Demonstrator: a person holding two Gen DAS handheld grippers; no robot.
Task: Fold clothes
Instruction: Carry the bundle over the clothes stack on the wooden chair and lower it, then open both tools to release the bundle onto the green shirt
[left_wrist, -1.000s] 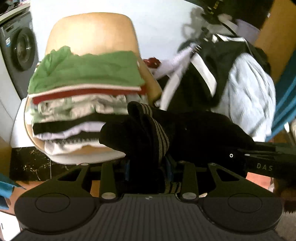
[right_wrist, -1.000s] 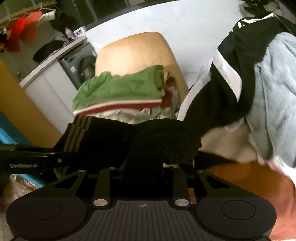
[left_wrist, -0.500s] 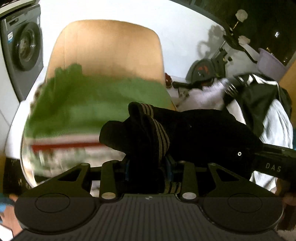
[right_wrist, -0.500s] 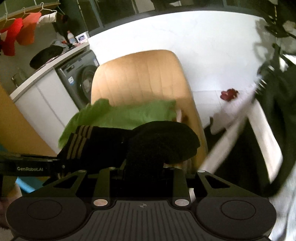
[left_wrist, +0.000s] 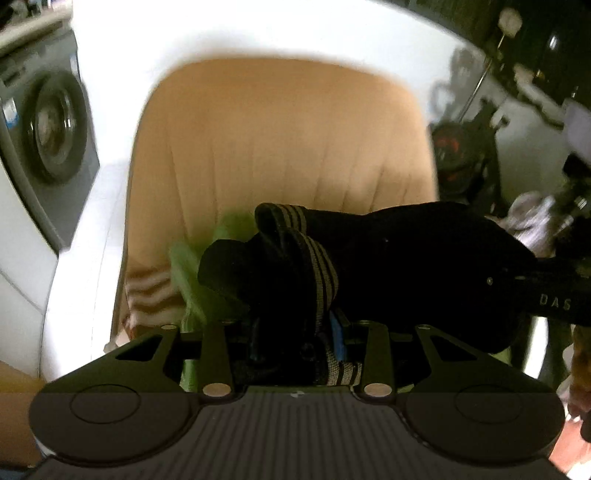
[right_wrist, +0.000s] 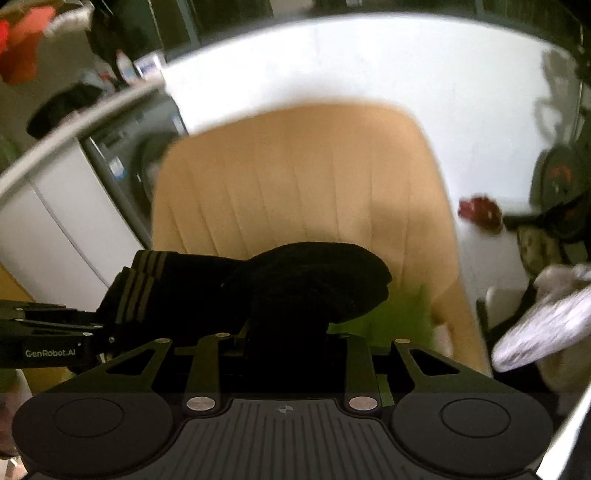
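Now | left gripper (left_wrist: 295, 332), right gripper (right_wrist: 284, 332) clamp black garment (left_wrist: 406, 266) | fingertips hidden

Both wrist cams sit close behind their fingers, facing the tan chair back (left_wrist: 280, 147), shared (right_wrist: 303, 177).

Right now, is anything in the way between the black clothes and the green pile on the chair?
Nothing visible. Both grippers hold the black garment just above the green pile on the tan chair, with no object showing between them.
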